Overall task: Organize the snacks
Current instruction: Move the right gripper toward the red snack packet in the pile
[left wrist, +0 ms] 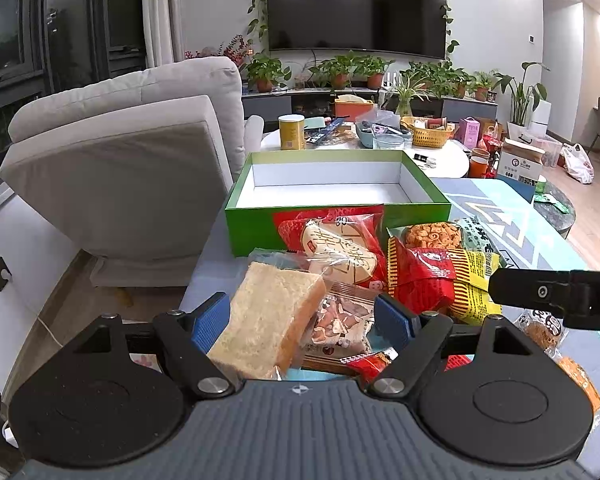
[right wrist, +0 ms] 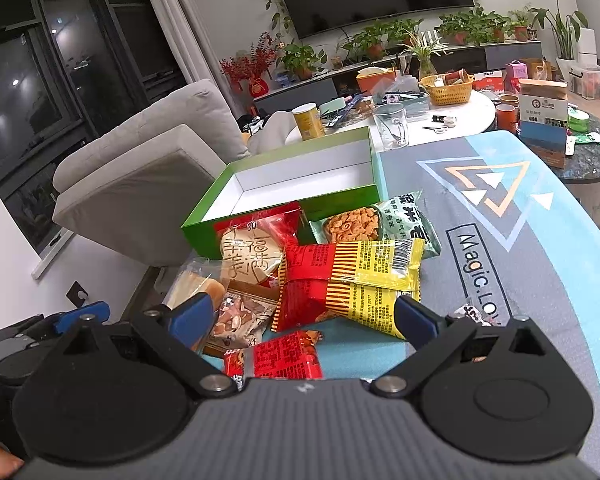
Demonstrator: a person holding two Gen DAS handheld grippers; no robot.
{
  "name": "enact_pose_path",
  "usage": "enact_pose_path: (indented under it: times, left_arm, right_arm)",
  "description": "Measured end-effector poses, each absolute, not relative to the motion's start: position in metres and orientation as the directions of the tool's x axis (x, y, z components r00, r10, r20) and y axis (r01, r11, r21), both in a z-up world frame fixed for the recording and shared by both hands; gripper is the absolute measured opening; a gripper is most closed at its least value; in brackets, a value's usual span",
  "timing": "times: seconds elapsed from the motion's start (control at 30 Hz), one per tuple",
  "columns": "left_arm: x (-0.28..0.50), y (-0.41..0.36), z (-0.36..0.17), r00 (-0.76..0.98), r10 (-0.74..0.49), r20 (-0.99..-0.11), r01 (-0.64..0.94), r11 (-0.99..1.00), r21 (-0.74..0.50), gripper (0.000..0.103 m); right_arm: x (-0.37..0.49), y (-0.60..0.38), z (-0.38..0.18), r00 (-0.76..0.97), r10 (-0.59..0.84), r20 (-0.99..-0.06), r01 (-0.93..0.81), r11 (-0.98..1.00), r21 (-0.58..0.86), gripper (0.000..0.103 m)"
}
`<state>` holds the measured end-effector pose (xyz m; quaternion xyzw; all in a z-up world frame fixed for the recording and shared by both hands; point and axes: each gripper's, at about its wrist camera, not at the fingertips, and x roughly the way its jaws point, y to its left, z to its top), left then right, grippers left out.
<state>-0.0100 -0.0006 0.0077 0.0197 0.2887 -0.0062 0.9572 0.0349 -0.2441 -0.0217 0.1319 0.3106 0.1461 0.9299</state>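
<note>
A pile of wrapped snacks sits on a table covered with a blue and grey printed mat (right wrist: 480,216), close to the mat's left edge and just in front of an open green box (left wrist: 336,184) whose white inside holds nothing. The box stands near the mat's far left corner. In the pile, a wrapped slice of bread (left wrist: 266,320) lies nearest the left edge, partly over a small clear packet of mixed nuts (left wrist: 336,316). Behind them a red packet with a round cake (left wrist: 340,248) leans against the box's front wall. A red and yellow packet (right wrist: 348,280) lies to their right, overlapping a green packet of fried snacks (right wrist: 364,224). The left gripper (left wrist: 304,320) has its jaws wide, the bread and nut packet between them, and no pad visibly presses on either. The right gripper (right wrist: 304,316) is also spread wide above the red and yellow packet, gripping nothing.
</note>
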Motion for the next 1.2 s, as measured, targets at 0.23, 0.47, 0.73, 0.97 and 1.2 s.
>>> enact_pose_path:
  times: [0.23, 0.47, 0.73, 0.97, 1.2]
  left_arm:
    - [-0.009, -0.001, 0.006, 0.833, 0.0, -0.554, 0.022, 0.999, 0.034, 0.077]
    - [-0.012, -0.003, 0.004, 0.831, -0.002, -0.556, 0.027, 0.999, 0.037, 0.077]
    - [-0.016, -0.002, 0.001, 0.829, -0.003, -0.56, 0.029, 0.999, 0.037, 0.077]
    - [-0.017, -0.001, -0.003, 0.821, 0.002, -0.571, 0.025, 0.999, 0.039, 0.077]
    - [-0.017, 0.001, -0.007, 0.813, 0.0, -0.582, 0.027, 0.999, 0.037, 0.077]
  right_arm:
    - [0.034, -0.243, -0.022, 0.763, 0.356, -0.539, -0.194, 0.922, 0.335, 0.078]
    - [0.032, -0.24, -0.024, 0.758, 0.362, -0.543, -0.198, 0.92, 0.337, 0.078]
    - [0.031, -0.238, -0.026, 0.753, 0.365, -0.547, -0.198, 0.919, 0.34, 0.078]
    - [0.031, -0.238, -0.028, 0.749, 0.369, -0.55, -0.193, 0.916, 0.352, 0.078]
    - [0.033, -0.236, -0.033, 0.741, 0.371, -0.56, -0.199, 0.918, 0.344, 0.078]
